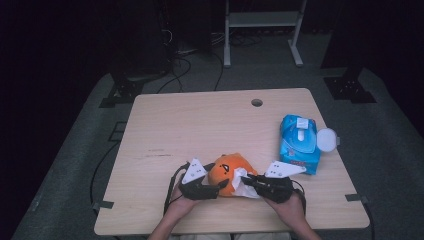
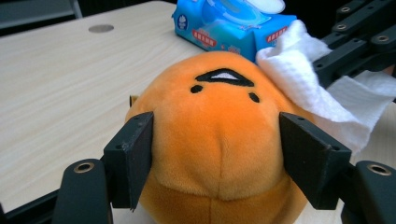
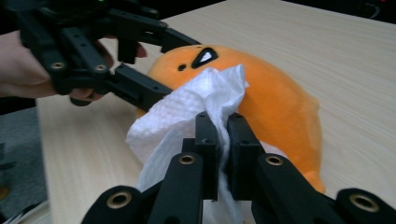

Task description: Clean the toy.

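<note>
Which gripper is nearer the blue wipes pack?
Right. The right gripper, shut on a white wipe, sits just below-left of the pack. The left gripper is farther, beyond the orange plush it clasps.

A plush toy (image 1: 226, 175) sits on the bench (image 1: 200, 125) near its front edge. The left gripper (image 1: 220, 186) lies to the toy's left, the right gripper (image 1: 248, 180) to its right, with a tissue (image 1: 241, 184) between that gripper and the toy. A pack of wipes (image 1: 299, 142) lies farther right and behind.
</note>
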{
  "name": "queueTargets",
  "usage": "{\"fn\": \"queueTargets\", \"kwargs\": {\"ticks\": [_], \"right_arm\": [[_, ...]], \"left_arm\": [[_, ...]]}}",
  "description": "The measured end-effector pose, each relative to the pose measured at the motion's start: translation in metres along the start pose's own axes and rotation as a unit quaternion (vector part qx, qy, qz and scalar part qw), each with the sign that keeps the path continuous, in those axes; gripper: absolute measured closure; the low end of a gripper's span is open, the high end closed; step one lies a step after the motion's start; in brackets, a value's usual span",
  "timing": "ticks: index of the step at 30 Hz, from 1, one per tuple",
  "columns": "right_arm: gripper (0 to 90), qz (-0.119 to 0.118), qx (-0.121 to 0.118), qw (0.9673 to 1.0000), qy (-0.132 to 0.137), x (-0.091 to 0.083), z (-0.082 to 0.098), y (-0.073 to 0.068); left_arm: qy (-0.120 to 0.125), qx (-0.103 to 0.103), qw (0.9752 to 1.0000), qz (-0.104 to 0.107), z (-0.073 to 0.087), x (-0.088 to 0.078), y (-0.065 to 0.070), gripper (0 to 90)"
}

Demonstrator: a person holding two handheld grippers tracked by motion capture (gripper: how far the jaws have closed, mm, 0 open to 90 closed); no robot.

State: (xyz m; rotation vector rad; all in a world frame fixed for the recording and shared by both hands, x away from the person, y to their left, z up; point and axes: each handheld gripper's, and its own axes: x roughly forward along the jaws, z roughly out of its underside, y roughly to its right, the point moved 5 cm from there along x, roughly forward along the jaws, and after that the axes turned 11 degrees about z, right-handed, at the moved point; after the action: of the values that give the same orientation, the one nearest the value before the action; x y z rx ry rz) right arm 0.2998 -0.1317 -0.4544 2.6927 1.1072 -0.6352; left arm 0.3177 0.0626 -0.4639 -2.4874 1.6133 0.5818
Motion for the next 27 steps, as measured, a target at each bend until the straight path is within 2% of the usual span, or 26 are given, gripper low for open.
{"fn": "queueTargets", "kwargs": {"ticks": [2,4,5,6,8,9,10,11,12,13,15,16,17,18,19,20,21,23,25,26,27], "right_arm": [[83.9,0.009,0.015,0.9998,-0.003,0.002,0.002,0.007],[83.9,0.029,0.022,0.9993,-0.01,0.002,0.008,0.018],[83.9,0.03,0.034,0.9989,-0.011,0.0,0.009,0.022],[83.9,0.029,0.032,0.999,-0.011,0.0,0.008,0.021],[83.9,0.017,0.018,0.9997,-0.008,0.001,0.004,0.011],[83.8,0.0,0.007,1.0,-0.002,0.002,0.001,0.001],[83.7,-0.004,-0.005,1.0,0.0,0.003,-0.001,-0.004],[83.8,0.003,-0.027,0.9996,0.001,0.004,-0.004,-0.008],[83.8,0.008,-0.032,0.9995,0.001,0.004,-0.005,-0.008],[83.9,0.015,-0.023,0.9996,0.002,0.003,-0.006,-0.001],[84.0,0.039,-0.012,0.9992,-0.002,0.002,-0.001,0.013],[84.1,0.043,-0.002,0.9991,-0.005,0.002,0.002,0.017],[84.1,0.036,0.016,0.9992,-0.006,0.002,0.005,0.021],[84.1,0.032,0.021,0.9993,-0.004,0.003,0.006,0.02],[84.1,0.023,0.018,0.9996,-0.002,0.004,0.005,0.014],[84.1,0.012,0.015,0.9998,0.0,0.005,0.003,0.009],[84.0,0.001,0.001,1.0,0.005,0.006,0.0,0.0],[84.0,0.002,-0.014,0.9998,0.011,0.006,-0.005,-0.006],[84.1,0.013,-0.002,0.9998,0.013,0.005,-0.005,0.002],[84.2,0.026,0.004,0.9996,0.01,0.005,-0.003,0.008],[84.2,0.033,0.007,0.9994,0.007,0.005,0.0,0.012]], "left_arm": [[0.006,-0.01,0.9999,0.001,0.0,-0.002,-0.001,27.0],[0.005,-0.026,0.9996,-0.01,0.0,-0.004,-0.001,18.4],[0.002,-0.025,0.9997,-0.009,0.001,-0.004,-0.001,17.6],[-0.004,-0.025,0.9997,-0.004,0.002,-0.003,-0.001,18.8],[-0.007,-0.011,0.9999,0.0,0.002,-0.001,0.001,25.4],[-0.009,-0.002,1.0,0.001,0.001,-0.001,0.002,28.8],[-0.014,0.018,0.9997,-0.001,0.0,0.0,0.005,29.9],[-0.014,0.024,0.9996,-0.002,-0.001,0.0,0.005,30.9],[-0.011,0.02,0.9997,0.001,-0.001,-0.001,0.005,31.2],[-0.009,0.017,0.9998,0.003,-0.001,-0.002,0.004,30.8],[0.001,-0.004,0.9999,-0.013,-0.002,-0.005,0.001,21.8],[0.001,-0.022,0.9996,-0.016,-0.001,-0.005,-0.001,17.2],[-0.003,-0.027,0.9995,-0.014,0.0,-0.004,-0.001,15.4],[-0.014,-0.023,0.9996,-0.006,0.002,-0.002,0.0,16.7],[-0.019,-0.01,0.9998,-0.004,0.003,0.0,0.002,24.0],[-0.024,0.017,0.9995,-0.006,0.002,0.002,0.006,26.4],[-0.028,0.03,0.9992,-0.006,0.0,0.003,0.008,29.7],[-0.03,0.049,0.9983,-0.006,-0.002,0.003,0.01,31.8],[-0.021,0.037,0.9991,-0.003,-0.002,0.001,0.008,31.2],[-0.016,0.028,0.9994,-0.008,-0.002,0.0,0.007,27.2],[-0.009,0.01,0.9998,-0.016,-0.003,-0.001,0.005,21.9]]}}
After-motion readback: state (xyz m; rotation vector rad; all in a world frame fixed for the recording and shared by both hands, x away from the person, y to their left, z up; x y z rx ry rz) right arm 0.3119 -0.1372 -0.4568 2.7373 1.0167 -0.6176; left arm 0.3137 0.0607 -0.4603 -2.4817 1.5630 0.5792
